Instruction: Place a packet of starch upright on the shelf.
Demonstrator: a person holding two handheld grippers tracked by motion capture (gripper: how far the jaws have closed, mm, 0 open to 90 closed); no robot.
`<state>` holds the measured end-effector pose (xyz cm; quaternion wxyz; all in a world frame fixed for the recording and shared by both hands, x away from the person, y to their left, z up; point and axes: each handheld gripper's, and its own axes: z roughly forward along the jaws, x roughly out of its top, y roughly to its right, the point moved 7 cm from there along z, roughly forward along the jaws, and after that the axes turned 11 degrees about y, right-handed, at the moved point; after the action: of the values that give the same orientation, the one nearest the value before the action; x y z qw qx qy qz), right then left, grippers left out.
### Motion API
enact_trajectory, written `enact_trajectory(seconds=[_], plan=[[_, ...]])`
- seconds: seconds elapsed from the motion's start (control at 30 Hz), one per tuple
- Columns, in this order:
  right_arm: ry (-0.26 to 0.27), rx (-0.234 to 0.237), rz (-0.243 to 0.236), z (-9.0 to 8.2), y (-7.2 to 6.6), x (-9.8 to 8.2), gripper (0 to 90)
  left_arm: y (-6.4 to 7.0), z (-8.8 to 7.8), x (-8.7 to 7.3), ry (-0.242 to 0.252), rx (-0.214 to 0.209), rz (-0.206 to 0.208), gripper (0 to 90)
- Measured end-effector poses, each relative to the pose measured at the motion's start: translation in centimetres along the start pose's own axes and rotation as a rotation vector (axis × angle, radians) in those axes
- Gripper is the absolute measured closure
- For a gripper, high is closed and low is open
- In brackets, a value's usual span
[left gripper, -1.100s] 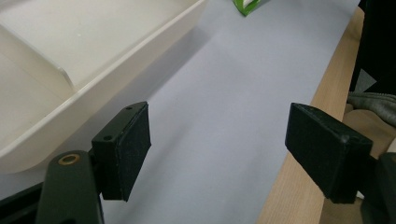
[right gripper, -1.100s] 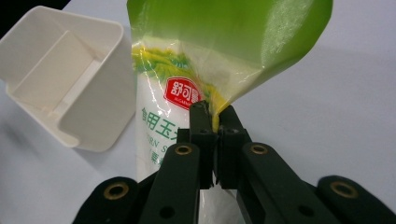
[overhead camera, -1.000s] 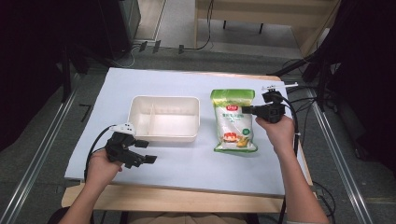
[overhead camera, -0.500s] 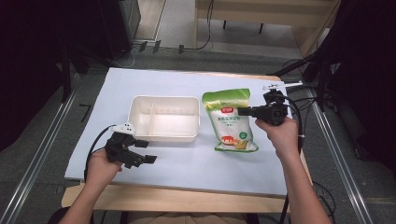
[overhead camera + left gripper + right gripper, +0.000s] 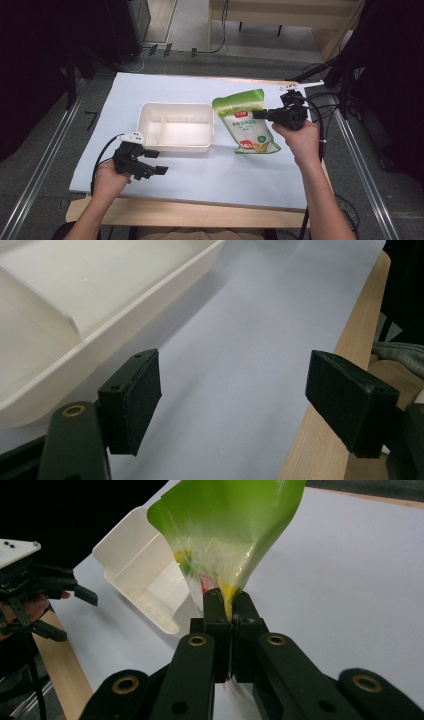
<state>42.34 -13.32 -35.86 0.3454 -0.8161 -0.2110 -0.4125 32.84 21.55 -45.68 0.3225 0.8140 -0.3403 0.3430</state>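
The right gripper (image 5: 226, 611) has its two black fingers (image 5: 215, 611) pressed tight on an edge of the green and white plastic snack pouch (image 5: 225, 535), pinching the film where a yellow patch meets the pads. In the right gripper view the pouch fans out above the grip, its glossy green top edge spread wide, with a translucent pale middle carrying yellow, green and red print, and it looks lifted and hanging off the fingers rather than lying flat.

From the high view the right gripper (image 5: 260, 114) clamps the pouch (image 5: 247, 128) at its right edge, and the pouch shows its whole face: a green band at the top, a white panel with a red label, and a picture of food near the bottom. It sits over the right half of the white-covered desk (image 5: 225, 175), just beside the cream plastic two-compartment tray (image 5: 176, 126), tilted with its top toward the far side.

The left gripper (image 5: 235, 400) has its fingers (image 5: 142, 395) spread wide with only the desk sheet between them. Its view shows the tray's rim (image 5: 125, 322) close at the left and the bare wooden desk edge (image 5: 320, 440) at the right. In the high view the left gripper (image 5: 155, 162) rests low near the tray's near-left corner.
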Motion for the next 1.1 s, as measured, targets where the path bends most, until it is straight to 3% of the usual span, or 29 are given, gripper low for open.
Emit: enact_trajectory(seconds=[0.13,0.23,0.43,0.53,0.6,0.67,0.87,0.97,1.1], plan=[[0.009,0.002,0.010,0.1,0.2,1.0,89.8,-0.1,-0.1,0.0,0.007,0.000,-0.010,23.0],[-0.001,0.034,0.046,0.3,0.1,2.2,89.8,0.0,0.0,0.0,0.008,-0.005,-0.008,23.0],[-0.016,0.022,0.021,0.5,-0.6,3.9,89.8,0.1,0.0,0.0,0.002,-0.004,-0.005,23.0],[-0.010,0.008,-0.021,0.4,-1.4,5.6,89.8,0.1,0.0,0.0,0.005,-0.004,-0.003,23.0],[-0.009,0.005,-0.027,0.3,-1.6,6.2,89.8,0.1,0.1,0.0,0.010,-0.007,-0.007,23.0],[0.005,0.001,-0.038,0.1,-2.2,7.9,89.8,0.1,0.0,0.0,0.008,-0.006,-0.011,23.0],[0.033,0.014,-0.040,0.3,-3.2,10.2,89.8,0.1,0.1,0.0,0.008,-0.009,-0.008,23.0],[0.045,0.031,-0.018,0.9,-3.9,11.7,89.8,0.2,0.1,0.0,0.006,-0.012,-0.005,23.0],[0.046,0.026,-0.026,1.7,-5.0,13.1,89.8,0.1,0.0,0.0,0.008,-0.011,-0.008,23.0]])
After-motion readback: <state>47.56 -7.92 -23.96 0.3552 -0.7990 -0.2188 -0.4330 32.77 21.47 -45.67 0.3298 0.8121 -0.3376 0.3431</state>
